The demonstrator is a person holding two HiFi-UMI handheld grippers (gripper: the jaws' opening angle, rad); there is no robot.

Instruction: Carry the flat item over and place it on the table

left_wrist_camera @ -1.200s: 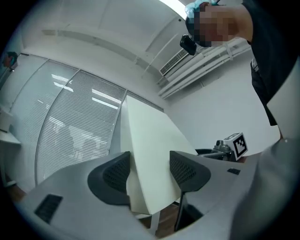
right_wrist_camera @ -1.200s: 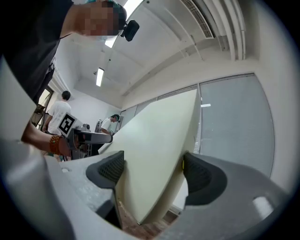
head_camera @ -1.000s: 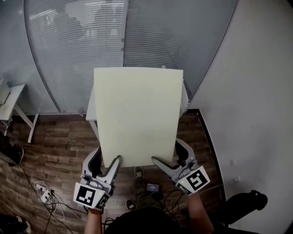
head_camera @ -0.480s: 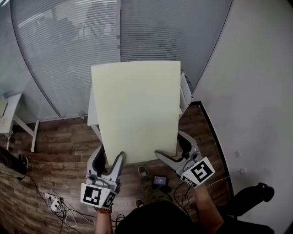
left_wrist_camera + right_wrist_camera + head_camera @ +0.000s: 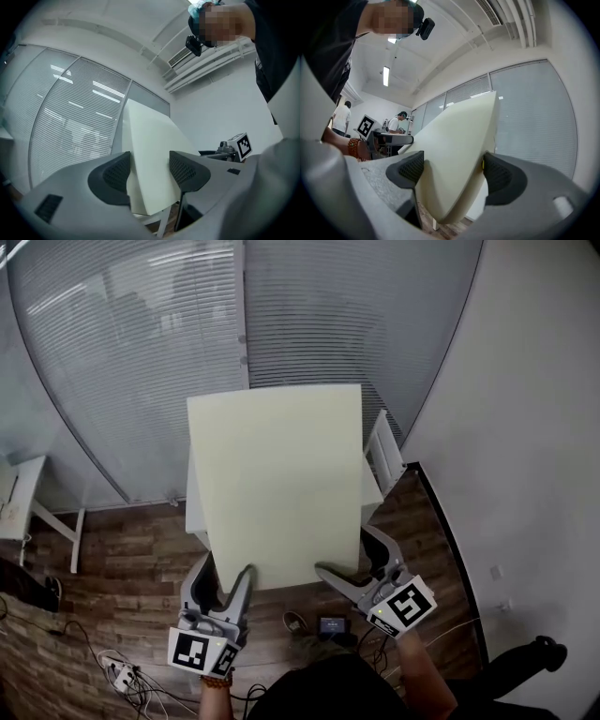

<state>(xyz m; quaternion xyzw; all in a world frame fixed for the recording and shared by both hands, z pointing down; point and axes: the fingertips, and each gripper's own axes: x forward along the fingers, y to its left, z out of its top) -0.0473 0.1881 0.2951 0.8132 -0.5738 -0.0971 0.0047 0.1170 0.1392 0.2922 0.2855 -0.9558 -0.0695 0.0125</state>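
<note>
A large pale cream flat board (image 5: 277, 484) is held out in front of me by its near edge and hides most of a white table (image 5: 371, 482) beneath it. My left gripper (image 5: 225, 582) is shut on the board's near left corner. My right gripper (image 5: 352, 568) is shut on the near right corner. In the left gripper view the board (image 5: 150, 145) stands edge-on between the dark pads (image 5: 115, 173) of the left gripper (image 5: 149, 171). In the right gripper view the board (image 5: 454, 150) fills the gap of the right gripper (image 5: 452, 171).
A glass wall with blinds (image 5: 141, 352) rises behind the table, and a white wall (image 5: 525, 427) stands at the right. The floor is wood (image 5: 122, 563), with cables and a power strip (image 5: 122, 676) at the lower left. A small white table (image 5: 28, 493) stands at the far left.
I have come closer to the white table with the board, which now reaches over more of it. Both grippers keep their hold on the near edge.
</note>
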